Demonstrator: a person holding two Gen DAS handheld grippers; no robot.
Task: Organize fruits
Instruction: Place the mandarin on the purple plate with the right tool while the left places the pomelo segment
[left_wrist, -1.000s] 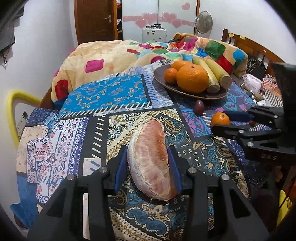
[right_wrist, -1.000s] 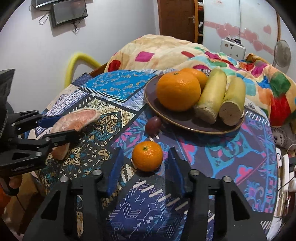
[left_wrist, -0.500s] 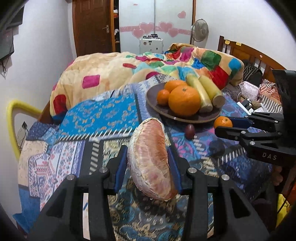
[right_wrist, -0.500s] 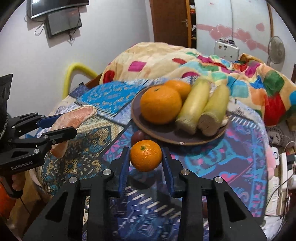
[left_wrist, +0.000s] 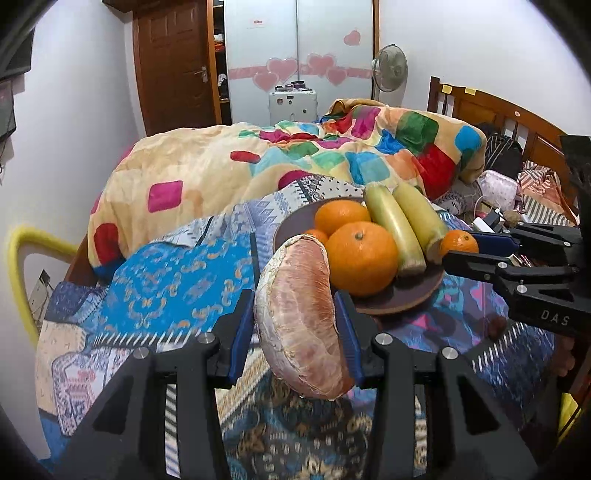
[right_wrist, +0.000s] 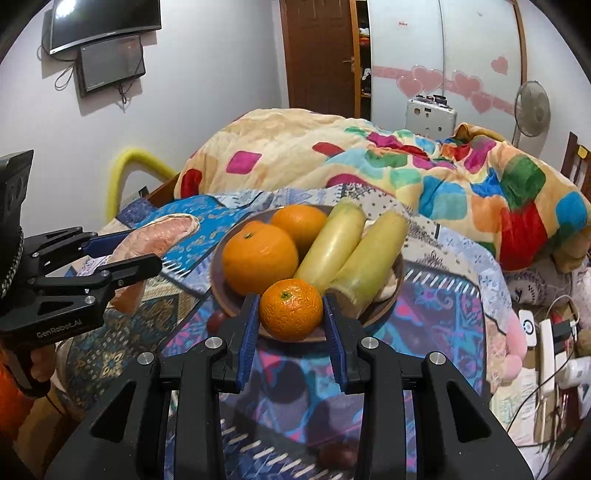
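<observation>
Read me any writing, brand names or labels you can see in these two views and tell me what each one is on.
"DAS": on the black body of the right gripper, seen from the left wrist; further letters may be cut off.
"GenRobot.AI": on the black body of the left gripper, seen from the right wrist.
Small red sign on the wardrobe door: too small to read.
Yellow notes on the headboard: nothing legible.

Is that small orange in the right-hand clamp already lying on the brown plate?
No, the small orange is clamped in the right gripper, held above the plate.
</observation>
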